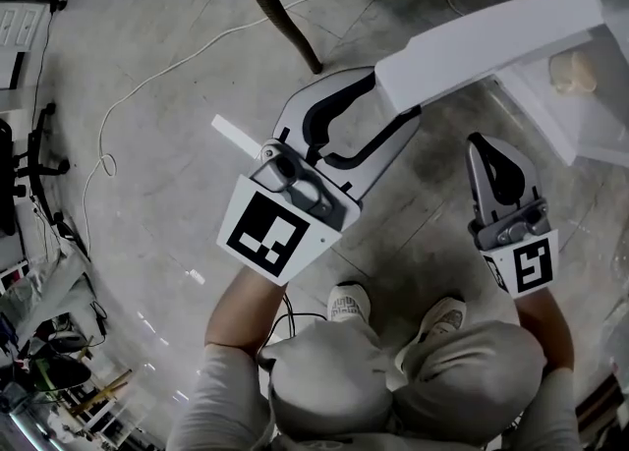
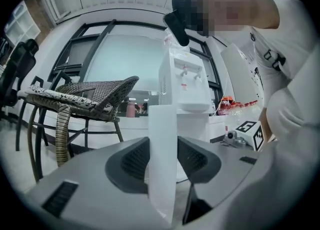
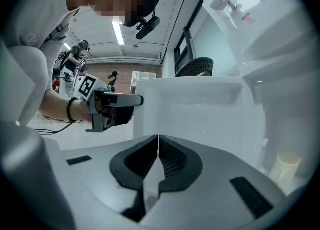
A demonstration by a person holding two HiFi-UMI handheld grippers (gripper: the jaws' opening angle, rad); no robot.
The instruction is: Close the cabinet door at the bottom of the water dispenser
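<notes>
The white cabinet door (image 1: 491,41) stands swung open from the bottom of the water dispenser (image 2: 182,81). My left gripper (image 1: 398,100) has the door's free edge (image 2: 162,134) between its jaws, and both pads lie against it. My right gripper (image 1: 488,149) is shut and empty, to the right of the left one, in front of the open compartment (image 1: 580,115). In the right gripper view the shut jaws (image 3: 158,146) point at the door's inner face (image 3: 195,119), with the left gripper (image 3: 112,106) at the door's edge. A beige cup-like thing (image 3: 287,166) sits inside the compartment.
A wicker chair (image 2: 85,96) stands to the left of the dispenser, its leg (image 1: 285,17) near the door's swing. A white cable (image 1: 147,76) runs across the concrete floor. The person's shoes (image 1: 349,302) are just behind the grippers. Bottles (image 2: 240,106) stand beside the dispenser.
</notes>
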